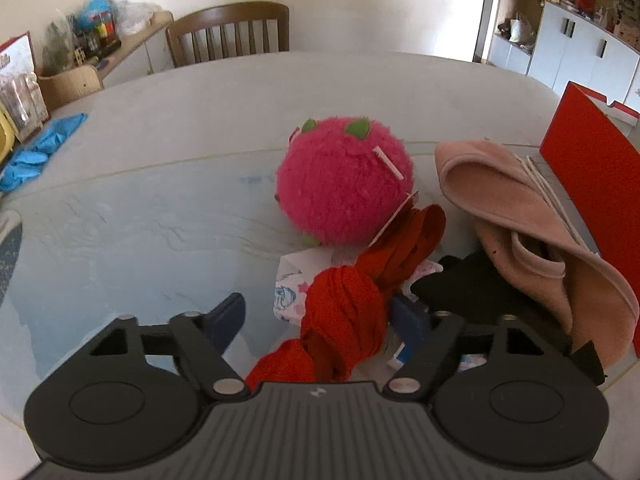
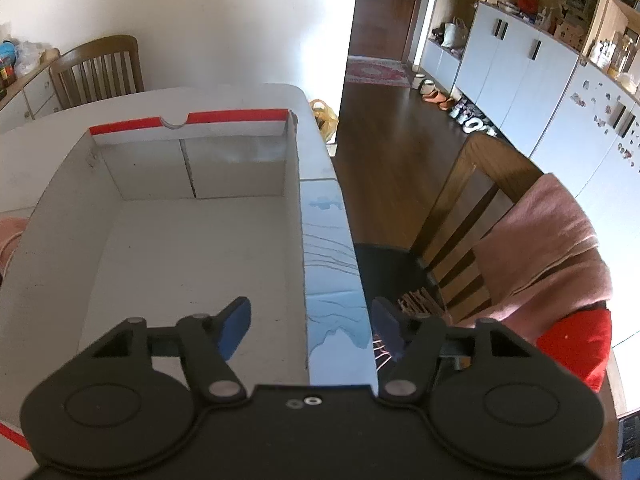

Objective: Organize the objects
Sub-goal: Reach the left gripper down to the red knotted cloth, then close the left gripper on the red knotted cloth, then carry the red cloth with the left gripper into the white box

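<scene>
My left gripper [image 1: 320,316] hangs low over the desk [image 1: 160,128] with its jaws spread wide, and a twisted red cloth [image 1: 344,312] lies between them; the fingers look clear of it on the near side, while on the far side the cloth hides the gap, so I judge nothing is gripped yet. The cloth sits at the front of a small heap, probably because it is the easiest piece to lift first. Under it is a printed white cloth [image 1: 290,284] with cartoon figures too small to read. Just behind, something black [image 1: 452,280] lies tucked beneath a pink towel [image 1: 520,216]. A fluffy pink plush ball [image 1: 344,180] with green felt ears stands past the heap, a paper tag [image 1: 394,220] at its side; I cannot make out any writing on it. Blue gloves [image 1: 36,152] lie well apart at the desk's far left edge.

My right gripper [image 2: 310,324] is also spread wide and holds nothing. It hovers over the right wall of an open cardboard box [image 2: 72,184] with a red-trimmed rim, which I take to be where the pile belongs. The box carries no legible lettering. Beyond the desk edge stands a wooden chair [image 2: 460,200] draped with a pink blanket [image 2: 552,240].
</scene>
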A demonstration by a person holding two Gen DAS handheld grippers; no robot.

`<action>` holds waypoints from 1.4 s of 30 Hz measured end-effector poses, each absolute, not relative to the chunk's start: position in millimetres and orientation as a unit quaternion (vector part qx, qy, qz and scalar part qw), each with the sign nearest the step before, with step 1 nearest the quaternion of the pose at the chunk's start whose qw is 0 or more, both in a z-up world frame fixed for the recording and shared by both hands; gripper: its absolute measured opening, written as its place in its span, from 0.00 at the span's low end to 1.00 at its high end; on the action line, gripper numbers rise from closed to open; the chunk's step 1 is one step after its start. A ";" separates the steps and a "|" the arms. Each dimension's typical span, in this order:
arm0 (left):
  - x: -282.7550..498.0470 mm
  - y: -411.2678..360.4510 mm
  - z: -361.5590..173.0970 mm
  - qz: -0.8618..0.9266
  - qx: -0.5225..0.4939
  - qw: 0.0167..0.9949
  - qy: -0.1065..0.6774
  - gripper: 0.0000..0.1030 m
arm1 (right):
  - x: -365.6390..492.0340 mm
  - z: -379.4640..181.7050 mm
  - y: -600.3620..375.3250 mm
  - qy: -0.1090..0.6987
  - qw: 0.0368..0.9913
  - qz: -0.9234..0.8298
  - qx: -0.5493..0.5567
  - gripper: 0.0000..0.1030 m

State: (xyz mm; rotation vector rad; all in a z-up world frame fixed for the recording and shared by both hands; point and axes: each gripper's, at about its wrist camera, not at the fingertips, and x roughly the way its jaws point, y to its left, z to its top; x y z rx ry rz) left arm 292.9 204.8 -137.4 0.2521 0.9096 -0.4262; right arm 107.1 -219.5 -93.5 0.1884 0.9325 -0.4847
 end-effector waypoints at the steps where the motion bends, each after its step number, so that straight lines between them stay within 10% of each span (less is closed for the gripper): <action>1: 293.0 204.5 -138.8 -0.209 0.117 0.866 0.438 0.75 | 107.3 -94.3 -220.0 0.445 0.861 -0.230 0.090 0.60; 21: 286.9 193.1 -141.8 -0.195 0.116 0.864 0.451 0.34 | 111.0 -99.3 -229.5 0.456 0.864 -0.189 0.101 0.07; 42: 246.5 200.3 -97.8 -0.129 0.081 0.883 0.445 0.27 | 107.8 -95.5 -238.2 0.455 0.870 -0.156 0.112 0.02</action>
